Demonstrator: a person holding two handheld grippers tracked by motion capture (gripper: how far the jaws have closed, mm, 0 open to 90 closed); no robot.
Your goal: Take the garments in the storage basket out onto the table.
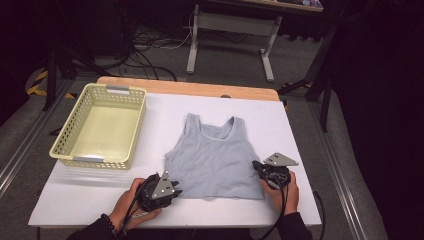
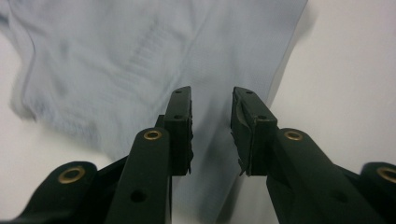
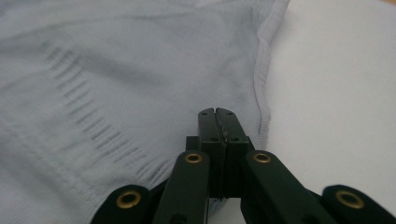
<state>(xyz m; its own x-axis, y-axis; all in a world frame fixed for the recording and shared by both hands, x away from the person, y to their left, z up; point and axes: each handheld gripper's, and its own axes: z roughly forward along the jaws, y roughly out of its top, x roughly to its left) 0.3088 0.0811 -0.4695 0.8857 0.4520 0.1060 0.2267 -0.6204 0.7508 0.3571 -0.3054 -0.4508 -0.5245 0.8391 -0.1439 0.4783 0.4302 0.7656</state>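
No text, label, brand, number or sign could be read anywhere, neither on the garment (image 1: pixel 215 155) nor on the basket (image 1: pixel 102 125).

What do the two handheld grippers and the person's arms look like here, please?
Both the left gripper and the right gripper are black, each topped by a grey three-cornered plate dotted with small holes. Their jaws are flat black bars with brass-coloured rivets. A black cable trails from each. The person wears dark sleeves and a dark beaded bracelet on the left wrist.

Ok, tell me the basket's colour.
The basket is pale yellow-green; the high view shows it best.
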